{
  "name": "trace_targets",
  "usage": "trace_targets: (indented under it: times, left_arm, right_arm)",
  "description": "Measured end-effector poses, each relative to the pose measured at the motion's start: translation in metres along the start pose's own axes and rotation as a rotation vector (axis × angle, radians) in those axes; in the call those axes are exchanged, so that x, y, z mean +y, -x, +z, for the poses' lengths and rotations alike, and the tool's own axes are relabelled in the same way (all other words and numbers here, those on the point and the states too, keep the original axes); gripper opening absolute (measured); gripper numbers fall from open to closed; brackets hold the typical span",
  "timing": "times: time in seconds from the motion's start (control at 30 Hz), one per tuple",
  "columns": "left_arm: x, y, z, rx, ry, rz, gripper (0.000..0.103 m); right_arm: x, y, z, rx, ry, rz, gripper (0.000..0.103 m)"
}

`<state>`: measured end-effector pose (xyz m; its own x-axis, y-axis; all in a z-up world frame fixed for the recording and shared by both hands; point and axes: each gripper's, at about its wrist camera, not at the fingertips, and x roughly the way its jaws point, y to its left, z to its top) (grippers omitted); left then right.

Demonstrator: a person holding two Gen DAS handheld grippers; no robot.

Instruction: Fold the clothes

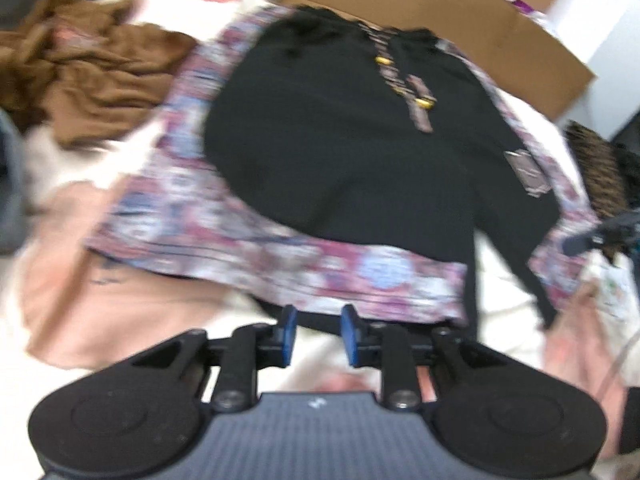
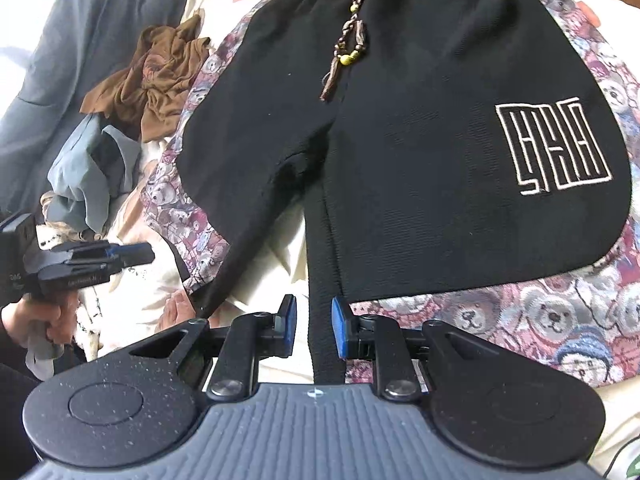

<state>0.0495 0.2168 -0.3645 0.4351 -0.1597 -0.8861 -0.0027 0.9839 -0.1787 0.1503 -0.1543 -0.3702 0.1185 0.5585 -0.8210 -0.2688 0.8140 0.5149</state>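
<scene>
Black ribbed-knit shorts (image 2: 400,140) with a beaded drawstring (image 2: 348,40) and a white embroidered square logo (image 2: 554,146) were seen spread flat, waistband at the far side, on a bear-print patterned cloth (image 2: 520,320) over the cream bedding (image 2: 272,240). A crumpled brown garment (image 2: 160,76) and a grey-blue one (image 2: 92,164) were piled toward the left edge of the bedding, with a cardboard box (image 1: 440,12) beyond the far edge. The step could be judged as laying out or starting a fold; the flat shorts would fit either. A narrow black strip of the shorts was seen running between the blue pads of the right gripper (image 2: 314,324), jaws apart and not clamped on it. The left gripper (image 1: 316,332) was held low at the near hem, jaws apart, nothing between them. It was gripped by a hand (image 2: 48,320) at the left. A firm pinch on the hem would be needed for any fold.
</scene>
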Motion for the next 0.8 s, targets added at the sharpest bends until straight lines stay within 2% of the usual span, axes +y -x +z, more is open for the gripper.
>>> trace_targets:
  times: [0.2,0.3,0.43,0.57,0.7,0.8]
  left_arm:
    - [0.040,0.004,0.003,-0.045,0.047,0.130,0.034]
    - [0.057,0.001,-0.006,-0.078,0.083,0.182,0.037]
    - [0.076,-0.004,-0.013,-0.116,0.130,0.232,0.037]
    - [0.087,-0.010,-0.017,-0.160,0.182,0.230,0.037]
    - [0.090,-0.017,-0.017,-0.191,0.181,0.222,0.037]
    - [0.095,-0.021,-0.018,-0.208,0.197,0.222,0.037]
  right_arm:
    - [0.016,-0.009,0.010,0.028,0.031,-0.014,0.022]
    - [0.025,-0.012,0.015,0.077,0.052,-0.025,0.033]
    - [0.039,-0.016,0.021,0.156,0.084,-0.039,0.035]
    - [0.052,-0.022,0.031,0.194,0.078,-0.055,0.034]
    - [0.054,-0.038,0.033,0.197,-0.024,-0.055,0.043]
    - [0.055,-0.050,0.034,0.199,-0.103,-0.056,0.043]
